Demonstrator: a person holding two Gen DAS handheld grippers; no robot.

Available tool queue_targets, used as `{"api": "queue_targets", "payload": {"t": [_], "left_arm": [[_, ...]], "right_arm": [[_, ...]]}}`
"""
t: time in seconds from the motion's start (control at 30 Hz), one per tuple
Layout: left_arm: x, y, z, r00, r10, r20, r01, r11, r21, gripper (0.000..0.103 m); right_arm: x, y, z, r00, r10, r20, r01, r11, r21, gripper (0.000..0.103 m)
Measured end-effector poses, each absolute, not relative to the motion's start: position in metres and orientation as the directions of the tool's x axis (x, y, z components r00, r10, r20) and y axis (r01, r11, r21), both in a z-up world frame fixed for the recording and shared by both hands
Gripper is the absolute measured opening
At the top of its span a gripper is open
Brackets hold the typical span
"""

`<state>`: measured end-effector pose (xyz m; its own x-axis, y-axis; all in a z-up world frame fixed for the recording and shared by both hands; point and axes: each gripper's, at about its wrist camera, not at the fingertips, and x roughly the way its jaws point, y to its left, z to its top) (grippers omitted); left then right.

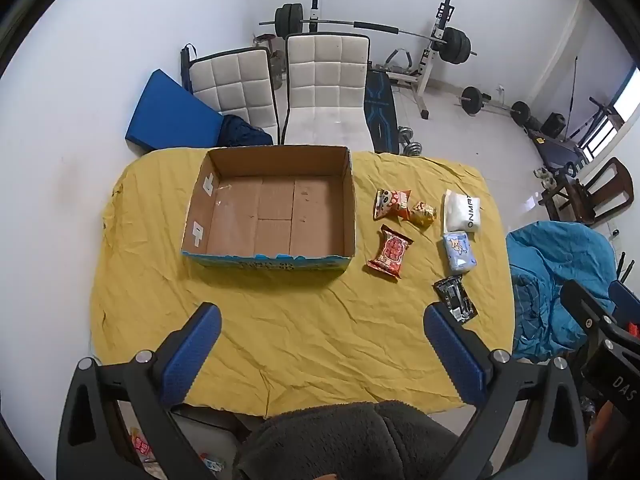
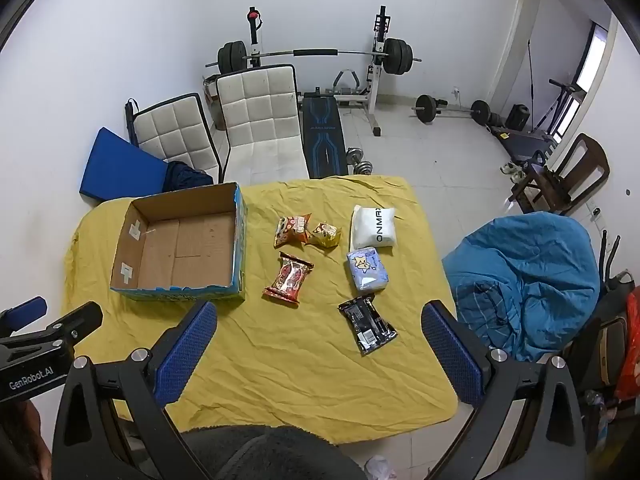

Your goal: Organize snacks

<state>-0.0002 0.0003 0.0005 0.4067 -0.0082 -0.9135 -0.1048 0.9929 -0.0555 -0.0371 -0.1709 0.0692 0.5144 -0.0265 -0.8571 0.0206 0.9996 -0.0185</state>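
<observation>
An empty cardboard box (image 1: pixel 240 256) (image 2: pixel 128 240) with a blue printed rim sits on the left of the yellow-clothed table (image 1: pixel 288 332) (image 2: pixel 288 352). Right of it lie several snack packs: a red-orange pack (image 1: pixel 391 203) (image 2: pixel 291 229), a small gold pack (image 1: pixel 423 213) (image 2: pixel 326 233), a red pack (image 1: pixel 390 253) (image 2: pixel 288 277), a white pack (image 1: pixel 462 211) (image 2: pixel 373 227), a pale blue pack (image 1: pixel 459 250) (image 2: pixel 367 269) and a black pack (image 1: pixel 456 298) (image 2: pixel 367 325). My left gripper (image 1: pixel 322 320) hovers open over the near cloth. My right gripper (image 2: pixel 320 318) hovers open, the black pack ahead between its fingers, untouched.
Two white padded chairs (image 1: pixel 320 80) (image 2: pixel 260 120) stand behind the table, with a barbell rack (image 2: pixel 320 54) beyond. A blue quilt heap (image 2: pixel 528 280) lies right of the table. A dark fleece sleeve (image 1: pixel 352 440) fills the bottom edge.
</observation>
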Motion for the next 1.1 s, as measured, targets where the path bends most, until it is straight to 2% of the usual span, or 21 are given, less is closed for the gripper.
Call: {"api": "queue_targets", "payload": {"t": [0.2,1.1], "left_arm": [[-0.001,0.004,0.001,0.422,-0.049,-0.905,-0.084,0.992,-0.093,0.103],[0.001,-0.001,0.003,0.450,0.035,-0.892,-0.104,0.994,-0.013,0.103]], "right_arm": [[-0.037,-0.171,0.070,0.512,-0.021,-0.859,0.022,1.000,-0.011,0.103],[-0.032,-0.169,0.075,0.530,-0.035,-0.848,0.024,0.999,-0.026,0.103]]}}
